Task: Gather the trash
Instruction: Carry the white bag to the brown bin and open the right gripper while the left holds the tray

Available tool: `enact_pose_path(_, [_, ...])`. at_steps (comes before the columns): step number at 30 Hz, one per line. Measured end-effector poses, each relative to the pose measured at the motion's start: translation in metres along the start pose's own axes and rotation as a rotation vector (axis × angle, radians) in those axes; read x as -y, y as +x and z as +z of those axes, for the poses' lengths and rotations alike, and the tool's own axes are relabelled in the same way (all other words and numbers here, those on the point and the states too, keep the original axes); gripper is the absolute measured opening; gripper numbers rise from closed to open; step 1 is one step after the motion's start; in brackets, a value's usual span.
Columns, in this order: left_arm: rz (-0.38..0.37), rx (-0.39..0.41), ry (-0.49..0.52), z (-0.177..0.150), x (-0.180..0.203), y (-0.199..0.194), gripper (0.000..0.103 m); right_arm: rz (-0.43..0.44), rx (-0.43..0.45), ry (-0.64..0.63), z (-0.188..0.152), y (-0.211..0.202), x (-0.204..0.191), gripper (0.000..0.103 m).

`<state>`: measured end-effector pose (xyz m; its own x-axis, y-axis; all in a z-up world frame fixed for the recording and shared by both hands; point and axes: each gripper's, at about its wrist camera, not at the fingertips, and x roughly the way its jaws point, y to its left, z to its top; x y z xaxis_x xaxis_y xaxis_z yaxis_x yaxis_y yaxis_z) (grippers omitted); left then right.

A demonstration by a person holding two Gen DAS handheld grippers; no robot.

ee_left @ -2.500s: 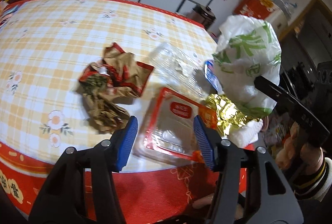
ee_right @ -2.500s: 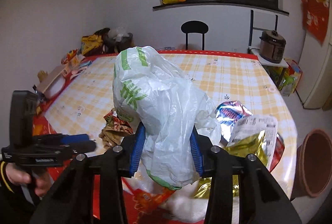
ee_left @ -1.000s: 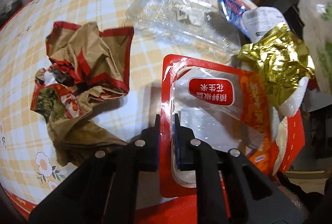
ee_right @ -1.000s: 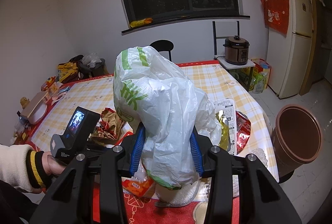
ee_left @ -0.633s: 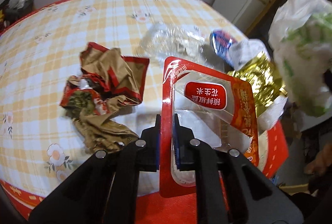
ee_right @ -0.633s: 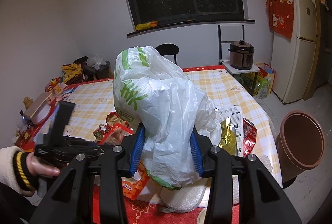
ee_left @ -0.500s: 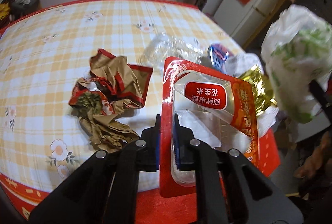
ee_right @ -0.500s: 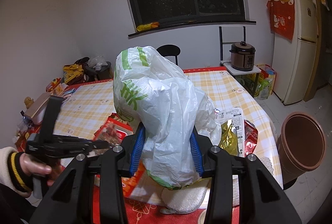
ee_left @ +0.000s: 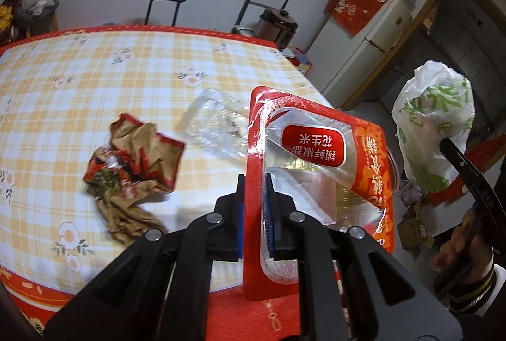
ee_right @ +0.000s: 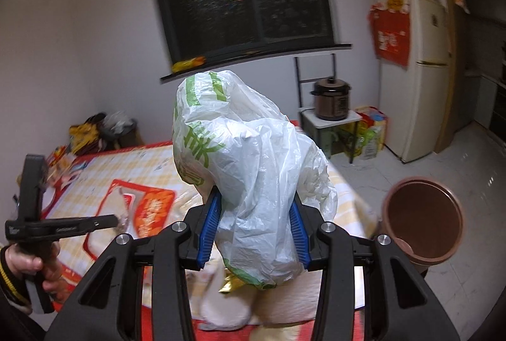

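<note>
Gripping, left claw (ee_left: 253, 208): pinched tight on the red edge of the peanut packet (ee_left: 319, 160), held up above the tabletop (ee_left: 95, 81).
Right claw (ee_right: 254, 230): closed around the white plastic bag (ee_right: 253, 176), held upright off the tabletop's edge.
Crumpled brown wrapper (ee_left: 132, 173): lying on the tabletop.
Clear plastic tray (ee_left: 215, 126): just beside the wrapper.
Brown bin (ee_right: 423, 217): on the floor.

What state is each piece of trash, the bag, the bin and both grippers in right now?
Left gripper: shut on the red snack packet.
Red snack packet: empty, lifted off the table.
Right gripper: shut on the white plastic bag.
White plastic bag: held up, bulging.
Crumpled brown wrapper: lying on the table.
Clear plastic tray: lying on the table.
Brown bin: upright, open-topped.
</note>
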<state>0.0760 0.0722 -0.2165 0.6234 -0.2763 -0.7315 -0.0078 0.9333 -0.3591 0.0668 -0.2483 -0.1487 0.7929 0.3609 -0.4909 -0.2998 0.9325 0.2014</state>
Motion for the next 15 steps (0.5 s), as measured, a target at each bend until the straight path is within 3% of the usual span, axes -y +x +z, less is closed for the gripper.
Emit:
enact_pose_path(6, [-0.009,0.047,-0.019,0.008,0.044,0.008,0.014,-0.038,-0.02,0.05,0.006,-0.001,0.077,0.041])
enact_pose_path(15, [0.046,0.083,-0.072,0.025,0.121,0.033,0.014,-0.099,-0.075,0.129,0.016,0.017,0.212,0.041])
